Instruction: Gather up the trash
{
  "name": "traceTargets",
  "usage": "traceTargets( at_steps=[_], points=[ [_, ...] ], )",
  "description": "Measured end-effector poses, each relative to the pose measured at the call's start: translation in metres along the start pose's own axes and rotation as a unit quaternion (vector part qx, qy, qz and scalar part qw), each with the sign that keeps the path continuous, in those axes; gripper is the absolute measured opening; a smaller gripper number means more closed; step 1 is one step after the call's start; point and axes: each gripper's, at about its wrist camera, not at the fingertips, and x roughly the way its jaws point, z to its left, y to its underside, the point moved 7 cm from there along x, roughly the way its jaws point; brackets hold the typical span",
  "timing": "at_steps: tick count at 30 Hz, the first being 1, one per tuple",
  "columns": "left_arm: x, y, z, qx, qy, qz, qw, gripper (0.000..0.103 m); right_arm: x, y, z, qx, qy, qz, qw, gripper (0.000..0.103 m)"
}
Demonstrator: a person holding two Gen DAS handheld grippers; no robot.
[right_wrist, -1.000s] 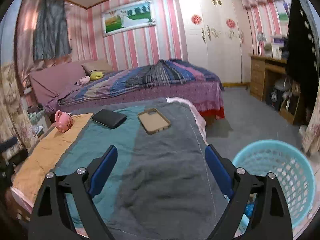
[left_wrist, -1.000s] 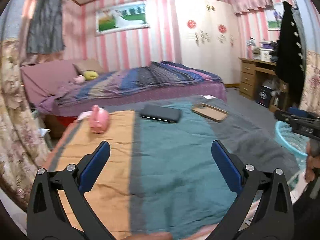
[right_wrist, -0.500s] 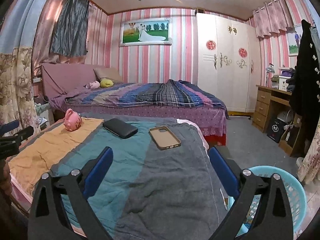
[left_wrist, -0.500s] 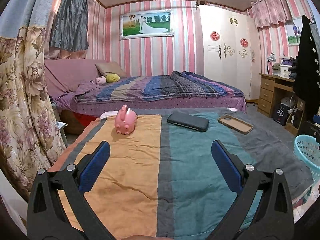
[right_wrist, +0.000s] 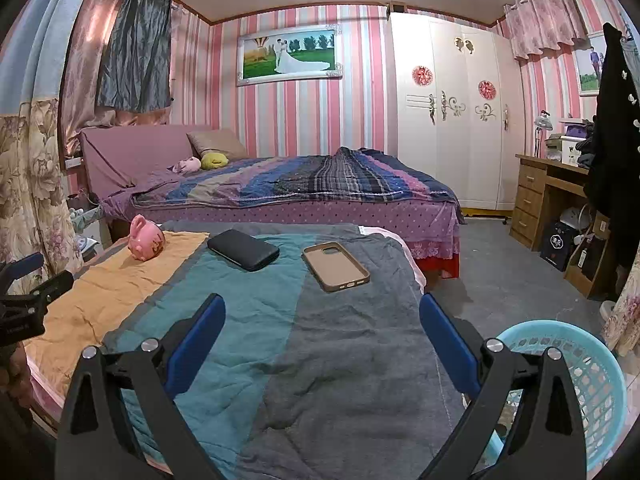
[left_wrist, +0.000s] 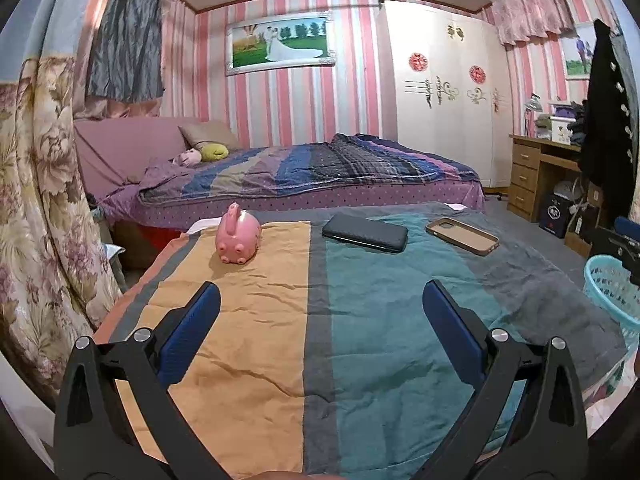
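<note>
A light blue plastic basket (right_wrist: 568,376) stands on the floor at the right of the striped bedcover (right_wrist: 320,344); it also shows in the left wrist view (left_wrist: 612,292). My left gripper (left_wrist: 320,308) is open and empty above the orange and teal stripes. My right gripper (right_wrist: 320,320) is open and empty above the grey stripe, beside the basket. On the cover lie a pink piggy bank (left_wrist: 239,239), a black case (left_wrist: 365,233) and a tan phone case (left_wrist: 462,235). No loose trash shows on the cover.
A second bed with a striped quilt (left_wrist: 304,168) stands behind. Floral curtains (left_wrist: 36,220) hang at the left. A wooden desk (right_wrist: 548,196) and a dark coat (right_wrist: 616,152) are at the right. A white wardrobe (right_wrist: 452,112) fills the back wall.
Both grippers have tilted upward and levelled, so more of the room and ceiling shows. Both stay open and empty. The objects on the cover have not moved.
</note>
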Motion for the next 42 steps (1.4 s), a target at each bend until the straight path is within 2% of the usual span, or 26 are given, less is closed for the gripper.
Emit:
traceTargets(
  at_steps=[17, 42],
  points=[
    [-0.001, 0.001, 0.005, -0.009, 0.001, 0.001, 1.0, 0.098, -0.006, 0.0, -0.01, -0.005, 0.02, -0.005, 1.0, 0.096],
    [-0.002, 0.002, 0.003, -0.011, -0.003, 0.001, 0.9999, 0.098, -0.004, 0.002, -0.009, -0.006, 0.012, -0.001, 1.0, 0.096]
  ],
)
